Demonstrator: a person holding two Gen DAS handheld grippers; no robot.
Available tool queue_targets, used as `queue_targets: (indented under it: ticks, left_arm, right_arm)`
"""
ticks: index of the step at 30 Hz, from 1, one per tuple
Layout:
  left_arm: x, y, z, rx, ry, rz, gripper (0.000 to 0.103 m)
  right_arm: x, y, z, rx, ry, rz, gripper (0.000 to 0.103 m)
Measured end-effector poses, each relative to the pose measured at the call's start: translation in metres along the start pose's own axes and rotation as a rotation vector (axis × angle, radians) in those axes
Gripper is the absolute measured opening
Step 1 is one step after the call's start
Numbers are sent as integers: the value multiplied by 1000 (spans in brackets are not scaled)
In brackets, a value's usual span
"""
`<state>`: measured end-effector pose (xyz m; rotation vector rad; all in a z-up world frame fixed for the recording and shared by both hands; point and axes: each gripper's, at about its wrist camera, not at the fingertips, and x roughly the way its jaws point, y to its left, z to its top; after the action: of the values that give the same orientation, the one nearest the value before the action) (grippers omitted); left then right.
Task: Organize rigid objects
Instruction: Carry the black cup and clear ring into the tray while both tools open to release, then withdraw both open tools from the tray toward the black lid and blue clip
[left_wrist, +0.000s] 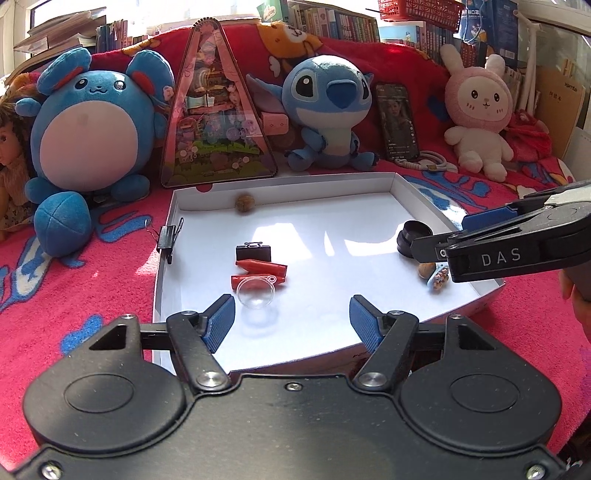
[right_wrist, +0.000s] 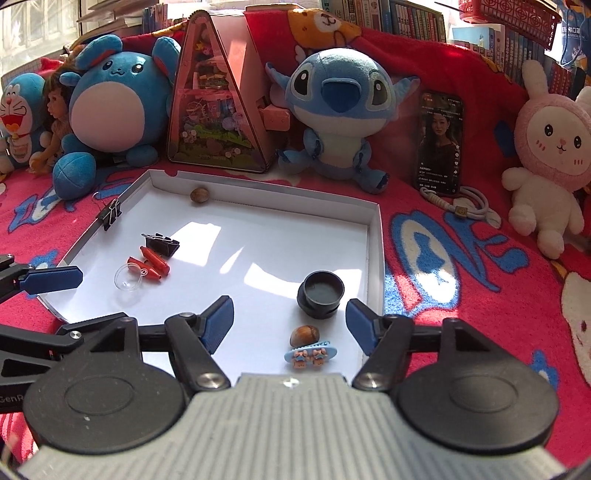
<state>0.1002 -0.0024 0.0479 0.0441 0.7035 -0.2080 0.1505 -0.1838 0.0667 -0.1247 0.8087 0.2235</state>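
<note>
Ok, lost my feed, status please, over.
Left gripper open, empty. Right gripper open, empty. Small items loose in white tray; black cap ahead of right. Nothing blocking.

A matt white cardboard tray (left_wrist: 417, 192) rests on fuzzy red cloth (left_wrist: 92, 280); the clear plastic dome (left_wrist: 255, 293) is glossy.

white tray (left_wrist: 399, 186), red tubes (left_wrist: 260, 273), black clip (left_wrist: 253, 253)

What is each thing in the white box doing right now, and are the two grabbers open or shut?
left gripper: open, empty
right gripper: open, empty
white box: lidless
black cup: upright, empty
clear dome: lying against the red pieces
rim binder clip: clamped on wall
far nut: against back wall
phone: screen on, propped
</note>
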Motion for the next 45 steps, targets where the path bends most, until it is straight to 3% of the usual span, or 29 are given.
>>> queue_targets:
  ticks: [21,37,45]
  left_arm:
    - [-38,-23,-28,48,-4,-85,67]
    - [-31,-36,-55,45,47,-129,67]
    - [-19,-43,-62,32,70,-145,55]
  right_arm:
    - [-38,0,-39,8,-48,40,82]
    - [-48,4,-71,28,-43,58,84]
    - [-45,-1,-79,55,-25,61,84]
